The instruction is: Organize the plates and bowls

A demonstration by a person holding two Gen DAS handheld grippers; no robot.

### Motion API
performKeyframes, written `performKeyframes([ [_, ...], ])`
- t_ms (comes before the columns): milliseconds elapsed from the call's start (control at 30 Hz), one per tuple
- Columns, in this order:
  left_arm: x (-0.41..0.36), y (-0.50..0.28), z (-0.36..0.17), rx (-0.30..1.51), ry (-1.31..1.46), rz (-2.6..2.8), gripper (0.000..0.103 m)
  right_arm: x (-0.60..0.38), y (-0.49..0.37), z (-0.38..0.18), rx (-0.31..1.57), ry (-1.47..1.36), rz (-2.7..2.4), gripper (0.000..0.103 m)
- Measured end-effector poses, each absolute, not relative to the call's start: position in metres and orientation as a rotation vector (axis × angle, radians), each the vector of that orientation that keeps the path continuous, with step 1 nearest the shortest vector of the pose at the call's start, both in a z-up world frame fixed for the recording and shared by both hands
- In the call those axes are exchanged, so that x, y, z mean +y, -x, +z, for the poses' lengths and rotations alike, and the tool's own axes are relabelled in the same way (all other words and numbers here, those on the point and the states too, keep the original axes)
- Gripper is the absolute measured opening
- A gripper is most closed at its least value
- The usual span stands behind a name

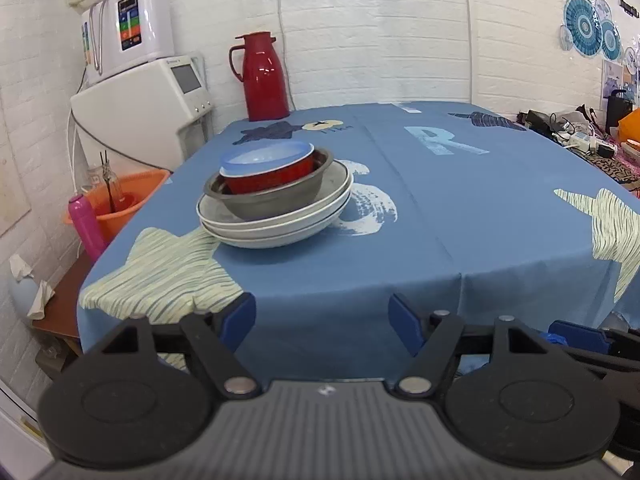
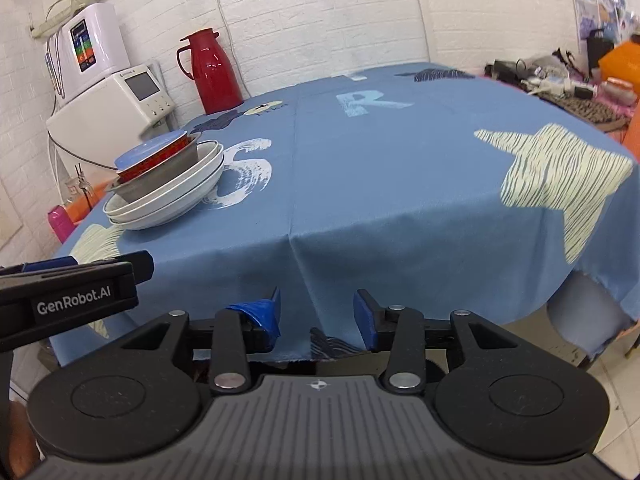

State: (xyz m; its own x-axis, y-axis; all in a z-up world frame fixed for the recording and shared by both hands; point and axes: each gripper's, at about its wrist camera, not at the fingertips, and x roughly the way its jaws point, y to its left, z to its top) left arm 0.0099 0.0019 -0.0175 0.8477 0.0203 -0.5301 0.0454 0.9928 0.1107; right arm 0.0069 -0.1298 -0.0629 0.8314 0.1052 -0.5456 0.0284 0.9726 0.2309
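One stack of dishes stands on the blue tablecloth (image 1: 460,208) at its left side. White plates (image 1: 276,224) form the base, a grey metal bowl (image 1: 272,196) sits in them, a red bowl (image 1: 268,178) is nested inside that, and a light blue bowl (image 1: 266,156) is on top. In the right wrist view the same stack shows at the left: white plates (image 2: 168,196), red bowl (image 2: 154,160). My left gripper (image 1: 322,320) hangs open in front of the table edge, well short of the stack. My right gripper (image 2: 316,314) is open too, below the table's front edge, holding nothing.
A red thermos jug (image 1: 262,76) stands at the table's back left. White appliances (image 1: 140,96) and an orange basin (image 1: 120,200) sit left of the table. Clutter (image 1: 580,136) lies at the far right. The left gripper's body (image 2: 68,300) shows at the right wrist view's left.
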Motion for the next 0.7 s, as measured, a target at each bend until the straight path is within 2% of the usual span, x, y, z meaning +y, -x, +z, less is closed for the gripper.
performKeyframes([
  [700,0.0049,-0.0098,-0.019,0.572,-0.102,-0.017,0.073,-0.1226,-0.0057,-0.0649,0.578,-0.206,0.028,0.028],
])
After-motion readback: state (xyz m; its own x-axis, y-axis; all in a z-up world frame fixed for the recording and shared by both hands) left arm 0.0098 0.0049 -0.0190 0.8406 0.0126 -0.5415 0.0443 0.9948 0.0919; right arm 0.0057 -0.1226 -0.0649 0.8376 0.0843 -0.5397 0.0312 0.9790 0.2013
